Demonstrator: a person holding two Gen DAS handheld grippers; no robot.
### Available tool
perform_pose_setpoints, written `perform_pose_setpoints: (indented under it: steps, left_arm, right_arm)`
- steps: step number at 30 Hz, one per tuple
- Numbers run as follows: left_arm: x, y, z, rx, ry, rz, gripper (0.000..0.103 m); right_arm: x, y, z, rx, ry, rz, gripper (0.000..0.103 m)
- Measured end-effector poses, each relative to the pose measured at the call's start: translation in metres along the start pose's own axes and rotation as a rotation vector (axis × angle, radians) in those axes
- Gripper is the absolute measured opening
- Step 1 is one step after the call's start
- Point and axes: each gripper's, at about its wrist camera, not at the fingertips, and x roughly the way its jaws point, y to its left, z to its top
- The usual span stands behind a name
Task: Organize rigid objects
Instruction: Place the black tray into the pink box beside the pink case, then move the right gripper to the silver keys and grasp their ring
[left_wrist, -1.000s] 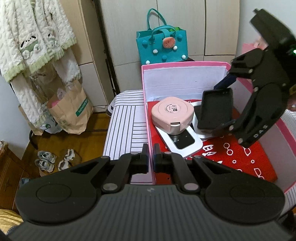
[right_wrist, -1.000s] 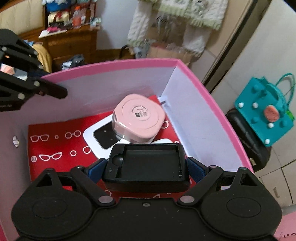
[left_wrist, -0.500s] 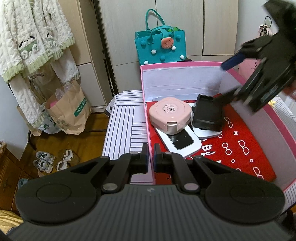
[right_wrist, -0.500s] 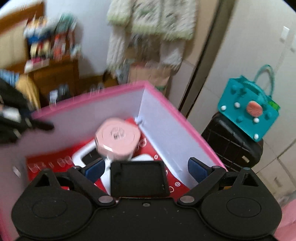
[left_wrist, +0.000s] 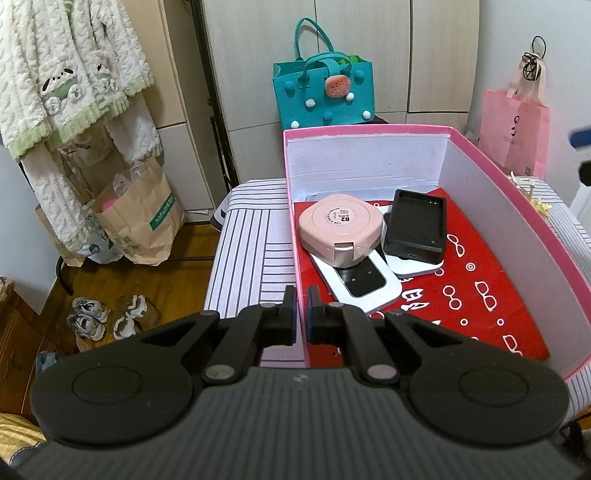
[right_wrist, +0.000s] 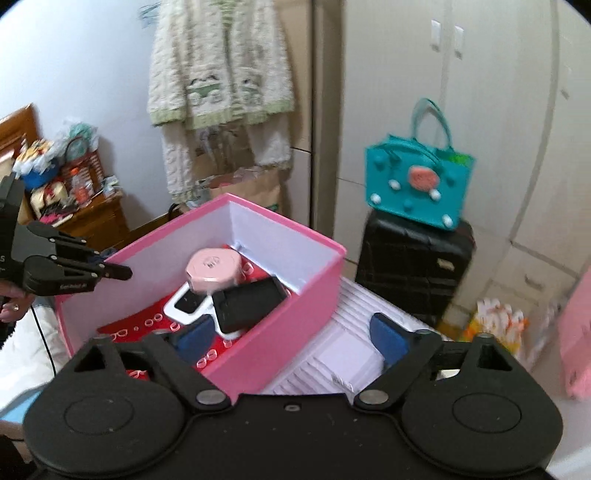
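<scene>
A pink box (left_wrist: 369, 129) with a red glasses-print lining stands on a striped cloth. Inside lie a pink round case (left_wrist: 340, 230), a white device (left_wrist: 364, 282) under it, and a black cradle (left_wrist: 415, 227) resting on a second white device (left_wrist: 413, 267). My left gripper (left_wrist: 299, 317) is shut on the box's left wall near the front corner. My right gripper (right_wrist: 291, 334) is outside and above the box's right side, its jaws closing with nothing held between them. The right wrist view shows the case (right_wrist: 212, 271), the cradle (right_wrist: 247, 304) and the left gripper (right_wrist: 122, 273).
A teal felt bag (right_wrist: 417, 184) sits on a black suitcase (right_wrist: 410, 266) behind the box. A pink paper bag (left_wrist: 513, 129) hangs at the right. Brown paper bags (left_wrist: 140, 218), shoes (left_wrist: 88, 317) and a hanging fleece garment (left_wrist: 70, 74) are at the left.
The right gripper let go of the black cradle, which now lies in the box on a white device. It then drew back up and out to the box's right. The left gripper stayed put.
</scene>
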Motion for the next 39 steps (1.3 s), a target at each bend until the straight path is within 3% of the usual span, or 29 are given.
perform_pose_setpoints:
  steps: [6,8,16,24,31,33,35,38,39]
  left_arm:
    - [-0.002,0.001,0.001,-0.013,-0.004,0.009,0.003]
    - [-0.003,-0.002,0.0,-0.01,-0.006,0.018,0.003]
    - [-0.002,-0.001,-0.002,-0.044,0.011,0.022,0.003]
    - [0.002,-0.001,-0.006,-0.054,0.046,0.013,0.003]
    - [0.001,-0.002,-0.005,-0.05,0.048,0.016,0.003]
    - [0.001,-0.002,-0.005,-0.048,0.047,0.019,0.003]
    - [0.001,-0.003,-0.005,-0.047,0.046,0.02,0.003]
    - [0.001,-0.003,-0.005,-0.044,0.046,0.02,0.003]
    - [0.001,-0.002,-0.005,-0.043,0.046,0.018,0.003]
  right_arm:
    - [-0.01,-0.014,-0.05,0.091,0.019,-0.008,0.074]
    - [-0.007,-0.018,-0.068,0.127,0.04,0.0,0.066]
    - [0.011,-0.025,-0.126,0.228,0.113,0.05,0.066]
    - [0.024,-0.008,-0.148,0.193,0.152,0.054,0.059]
    - [0.038,0.006,-0.151,0.128,0.149,-0.047,0.059]
    - [0.041,0.015,-0.15,0.061,0.135,-0.07,0.05]
    - [0.041,0.016,-0.15,0.079,0.123,-0.052,0.035]
    - [0.041,0.017,-0.149,0.082,0.114,-0.084,0.001]
    - [0.041,0.015,-0.149,0.098,0.114,-0.085,0.001]
